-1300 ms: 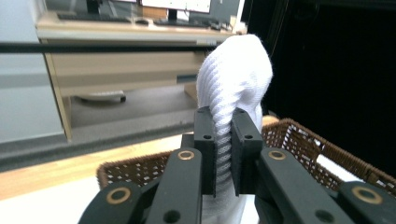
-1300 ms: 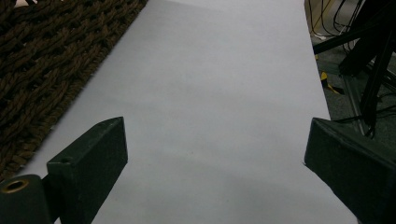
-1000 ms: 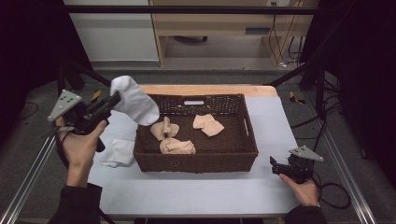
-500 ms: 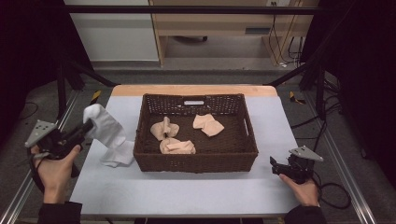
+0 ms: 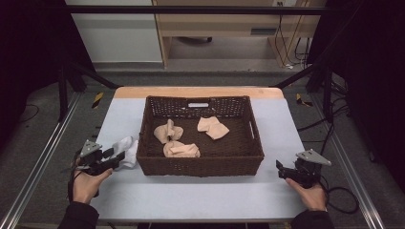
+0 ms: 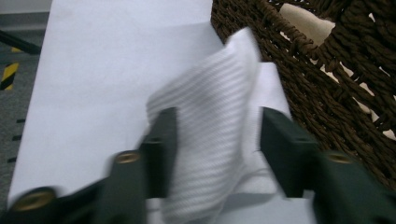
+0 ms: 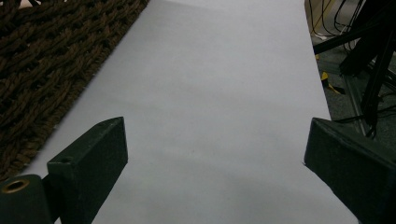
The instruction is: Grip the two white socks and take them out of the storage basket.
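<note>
Dark floor and black frame rails ring the pale grey table [image 5: 200, 200], whose far edge shows a strip of bare wood, and behind it at the top of the high view we see a white wall panel and a wooden desk with cables hanging at the upper right. At the lower left of that view we have the left gripper [image 5: 114, 156] low over the table, and its jaws have just been opening; in the left gripper view they stand wide with the white sock [image 6: 210, 140] between them, the pads not pressing on it. We see the sock as ribbed white knit, crumpled and partly folded over itself, lying on the table just beside the left wall of the brown wicker basket [image 5: 200, 167]. Inside the basket lie three beige socks [image 5: 181, 149], two towards the left and one further right. At the lower right, our right gripper [image 5: 282, 169] rests near the table edge, jaws wide apart over bare table, with the basket's weave at the left of its own view.
</note>
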Available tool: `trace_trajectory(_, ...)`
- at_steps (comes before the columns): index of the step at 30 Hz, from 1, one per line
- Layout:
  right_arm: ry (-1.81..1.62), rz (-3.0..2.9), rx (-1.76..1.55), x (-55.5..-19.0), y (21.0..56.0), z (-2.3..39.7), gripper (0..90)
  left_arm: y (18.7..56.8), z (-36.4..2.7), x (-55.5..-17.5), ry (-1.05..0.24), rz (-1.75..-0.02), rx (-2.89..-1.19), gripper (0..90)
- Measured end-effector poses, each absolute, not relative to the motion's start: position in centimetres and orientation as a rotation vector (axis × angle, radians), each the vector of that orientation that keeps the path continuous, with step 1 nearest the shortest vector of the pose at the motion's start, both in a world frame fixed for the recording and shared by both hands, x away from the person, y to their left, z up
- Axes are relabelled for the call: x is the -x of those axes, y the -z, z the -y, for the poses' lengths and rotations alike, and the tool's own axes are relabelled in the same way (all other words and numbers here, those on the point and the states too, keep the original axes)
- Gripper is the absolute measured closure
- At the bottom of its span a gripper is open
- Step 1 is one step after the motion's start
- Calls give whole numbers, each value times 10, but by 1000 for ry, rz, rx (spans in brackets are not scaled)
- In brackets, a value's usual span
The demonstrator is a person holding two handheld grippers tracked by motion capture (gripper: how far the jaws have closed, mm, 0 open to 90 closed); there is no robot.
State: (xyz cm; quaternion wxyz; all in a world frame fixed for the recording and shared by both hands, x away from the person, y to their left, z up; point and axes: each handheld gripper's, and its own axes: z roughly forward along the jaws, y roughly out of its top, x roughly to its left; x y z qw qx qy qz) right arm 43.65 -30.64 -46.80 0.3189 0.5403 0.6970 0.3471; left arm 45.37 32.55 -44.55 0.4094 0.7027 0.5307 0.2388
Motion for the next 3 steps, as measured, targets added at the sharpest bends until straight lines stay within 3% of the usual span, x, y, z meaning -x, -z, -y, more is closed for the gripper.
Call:
trace_trajectory(1,-916,-1830,-1423,-436,468,307,64,444,-327,-451,-617,-1337,-1759,344)
trace_trajectory(2,-920,-1828,-1426,-436,467,307,63,442,-328,-449,-626,-1338,-1746,267)
trace_trajectory(3,-922,-1827,-1428,-436,467,307,64,441,-329,-447,-628,-1341,-1733,247)
